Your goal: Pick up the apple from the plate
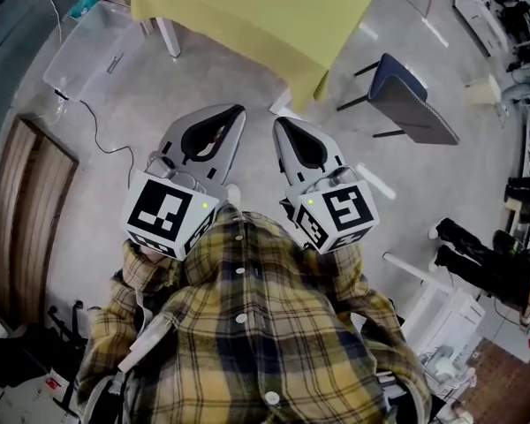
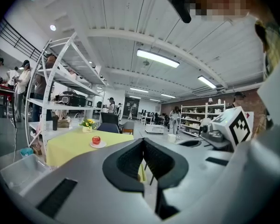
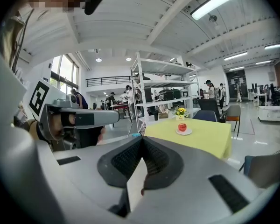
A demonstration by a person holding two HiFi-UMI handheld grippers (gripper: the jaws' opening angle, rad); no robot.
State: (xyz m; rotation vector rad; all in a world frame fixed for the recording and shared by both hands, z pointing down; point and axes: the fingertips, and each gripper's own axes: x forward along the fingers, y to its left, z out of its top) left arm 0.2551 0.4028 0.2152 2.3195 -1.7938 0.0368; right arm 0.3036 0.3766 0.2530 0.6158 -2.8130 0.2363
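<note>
Apple point(image 3: 182, 126) on plate point(image 3: 183, 133) on table point(image 3: 205, 141), well ahead of left gripper point(image 2: 143, 140) and right gripper point(image 3: 141, 139) fingers; flowers point(image 3: 179, 111) behind it.

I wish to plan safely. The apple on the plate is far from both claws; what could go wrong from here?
1. The left claw and right claw are both shut; unless one opens first, it may knock the round red apple off its white plate.
2. A thin black cable lies on the grey floor beside the way to the yellow-green table; a foot could catch it.
</note>
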